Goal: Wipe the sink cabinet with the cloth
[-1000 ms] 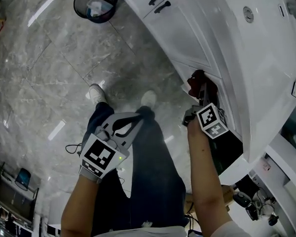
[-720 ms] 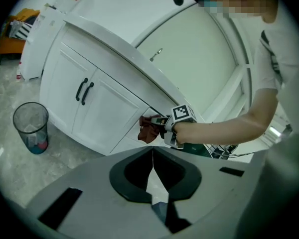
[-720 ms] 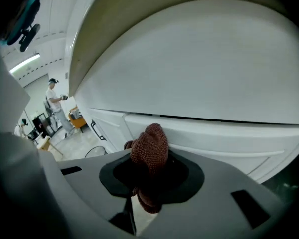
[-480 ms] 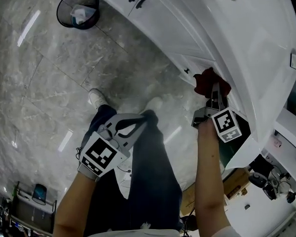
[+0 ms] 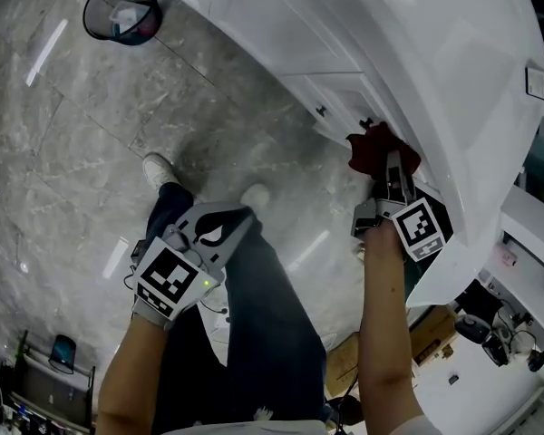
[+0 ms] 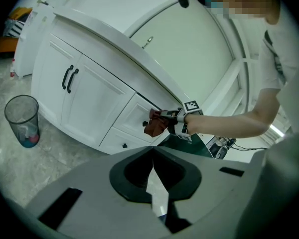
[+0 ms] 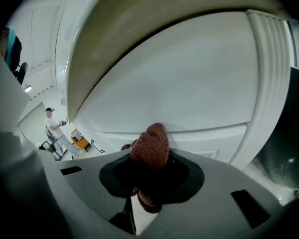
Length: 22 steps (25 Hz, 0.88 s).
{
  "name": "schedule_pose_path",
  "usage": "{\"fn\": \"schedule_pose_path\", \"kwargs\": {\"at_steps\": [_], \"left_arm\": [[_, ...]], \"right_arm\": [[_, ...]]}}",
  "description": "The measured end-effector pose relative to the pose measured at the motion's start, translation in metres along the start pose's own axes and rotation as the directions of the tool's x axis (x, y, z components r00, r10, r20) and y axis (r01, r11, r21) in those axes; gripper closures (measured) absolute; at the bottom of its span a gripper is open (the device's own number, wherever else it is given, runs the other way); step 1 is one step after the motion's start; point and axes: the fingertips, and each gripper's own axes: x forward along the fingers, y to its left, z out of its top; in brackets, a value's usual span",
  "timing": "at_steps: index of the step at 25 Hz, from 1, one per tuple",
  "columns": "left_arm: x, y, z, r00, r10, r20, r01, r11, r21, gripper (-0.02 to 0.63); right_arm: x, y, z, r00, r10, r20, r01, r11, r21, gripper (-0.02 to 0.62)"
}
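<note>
Grey marble floor (image 5: pixel 82 143) runs beneath a curved white sink cabinet (image 5: pixel 344 34), and a wire waste bin (image 5: pixel 121 7) stands on the floor beside the cabinet's double doors with their dark handles (image 6: pixel 69 78). At the head view's right, the right gripper (image 5: pixel 392 169) reaches to the cabinet front just under the overhanging top, its jaws clamped on a bunched dark red cloth (image 5: pixel 378 150). The right gripper view shows the cloth (image 7: pixel 150 153) wedged between the jaws, its rounded end up against the white drawer panel. The left gripper (image 5: pixel 236 220) hangs well apart from the cabinet, over the person's dark trousers, with its jaws pressed together on nothing (image 6: pixel 153 176). A white shoe (image 5: pixel 159 166) shows on the floor below it.
</note>
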Motion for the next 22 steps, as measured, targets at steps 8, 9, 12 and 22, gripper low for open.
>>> {"fn": "schedule_pose_path", "kwargs": {"at_steps": [8, 9, 12, 22], "left_arm": [[0.033, -0.030, -0.014, 0.999, 0.046, 0.026, -0.046, 0.999, 0.003, 0.595], [0.036, -0.032, -0.016, 0.998, 0.052, 0.029, -0.053, 0.999, 0.005, 0.595], [0.044, -0.038, -0.020, 0.997, 0.065, 0.038, -0.065, 0.998, 0.010, 0.595], [0.045, -0.037, -0.036, 0.987, 0.138, 0.079, -0.136, 0.990, -0.034, 0.595]], "right_arm": [[-0.022, -0.047, -0.001, 1.000, 0.004, -0.002, -0.004, 1.000, -0.004, 0.494], [-0.022, -0.052, -0.003, 1.000, 0.005, -0.006, -0.005, 1.000, -0.006, 0.494], [-0.021, -0.061, -0.006, 1.000, 0.014, -0.016, -0.014, 1.000, -0.015, 0.494], [0.007, -0.083, -0.037, 0.996, 0.007, -0.088, -0.008, 1.000, -0.015, 0.494]]}}
